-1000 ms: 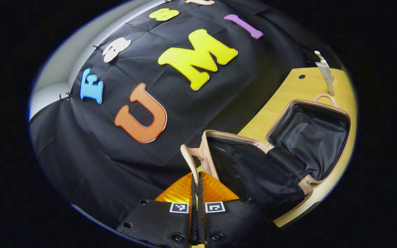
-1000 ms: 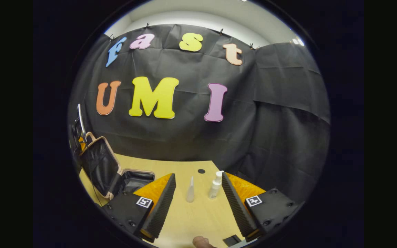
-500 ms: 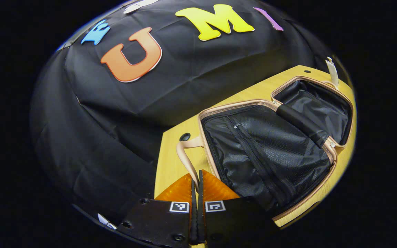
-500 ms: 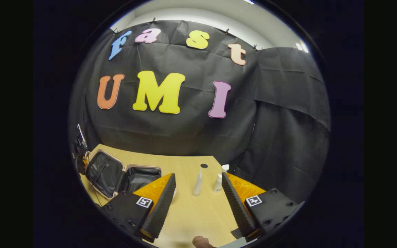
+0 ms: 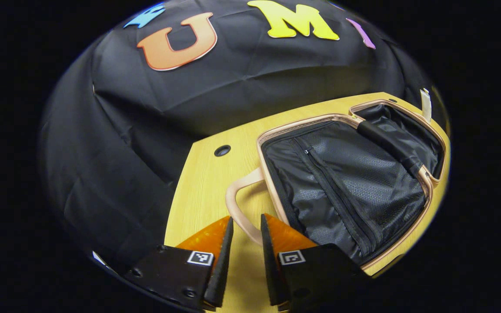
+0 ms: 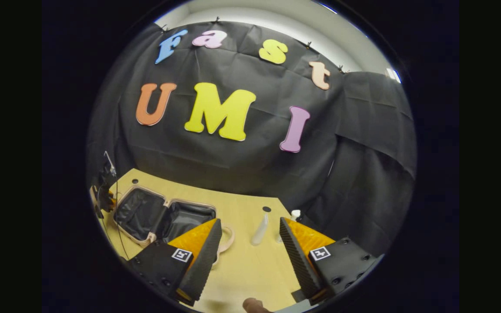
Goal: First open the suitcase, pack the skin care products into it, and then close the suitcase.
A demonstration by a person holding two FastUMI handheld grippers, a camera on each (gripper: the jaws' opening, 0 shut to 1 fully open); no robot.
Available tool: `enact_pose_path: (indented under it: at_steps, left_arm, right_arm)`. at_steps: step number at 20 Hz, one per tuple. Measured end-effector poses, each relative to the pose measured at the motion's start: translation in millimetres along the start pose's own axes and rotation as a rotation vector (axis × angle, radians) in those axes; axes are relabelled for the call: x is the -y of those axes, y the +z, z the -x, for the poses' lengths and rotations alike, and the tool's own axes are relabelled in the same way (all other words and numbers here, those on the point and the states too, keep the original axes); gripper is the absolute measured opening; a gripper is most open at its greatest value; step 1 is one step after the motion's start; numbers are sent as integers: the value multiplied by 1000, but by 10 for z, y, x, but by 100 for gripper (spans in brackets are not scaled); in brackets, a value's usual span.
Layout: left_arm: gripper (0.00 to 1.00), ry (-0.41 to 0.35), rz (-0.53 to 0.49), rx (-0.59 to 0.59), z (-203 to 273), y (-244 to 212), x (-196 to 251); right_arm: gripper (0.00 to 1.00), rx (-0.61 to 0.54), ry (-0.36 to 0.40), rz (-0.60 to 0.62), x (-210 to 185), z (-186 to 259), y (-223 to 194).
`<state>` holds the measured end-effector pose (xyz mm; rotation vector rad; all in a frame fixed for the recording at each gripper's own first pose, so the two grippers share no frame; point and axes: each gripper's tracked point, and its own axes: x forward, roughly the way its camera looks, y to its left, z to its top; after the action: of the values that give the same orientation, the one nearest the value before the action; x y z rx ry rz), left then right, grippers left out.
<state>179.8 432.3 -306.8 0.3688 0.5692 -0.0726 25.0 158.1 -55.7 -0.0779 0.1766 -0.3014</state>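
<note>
The beige suitcase [image 5: 276, 130] lies open flat on the wooden table [image 5: 198, 187], both black-lined halves facing up. Its lid handle [image 5: 233, 202] runs between the tips of my left gripper [image 5: 246, 221], which is open and not pressing on it. In the right gripper view the suitcase [image 6: 146, 237] sits at the left, with the left gripper [image 6: 102, 191] beyond it. My right gripper [image 6: 249, 224] stands open above the table. A white tube [image 6: 260, 229] stands between its fingers, farther off. A white spray bottle [image 6: 294, 214] is partly hidden behind the right finger. The tube [image 5: 425, 105] also stands past the suitcase.
The table [image 6: 242, 269] has cable holes [image 5: 222, 150] near its back edge. Black cloth walls the booth behind and to the right. A fingertip of the holding hand [image 6: 252, 305] shows at the bottom of the right gripper view.
The suitcase lid has swung down from tilted to flat on the table. My left gripper, shut on the lid handle before, has opened. The right gripper has shifted slightly toward the bottles.
</note>
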Motion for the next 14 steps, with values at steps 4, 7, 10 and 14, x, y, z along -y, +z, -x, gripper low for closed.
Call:
enact_pose_path:
  at_steps: [4, 7, 10, 14]
  left_arm:
    - [78, 25, -10, 57, 207, 281, -15]
    - [98, -10, -9, 123, 471, 651, 268]
    - [99, -53, -29, 165, 691, 994, 740]
    - [99, -158, -39, 217, 977, 1462, 1666]
  right_arm:
    - [80, 9, 13, 6, 36, -47, 2]
    - [80, 12, 21, -13, 106, -98, -26]
    - [80, 7, 35, 3, 247, -216, -123]
    - [79, -5, 57, -24, 594, -377, -266]
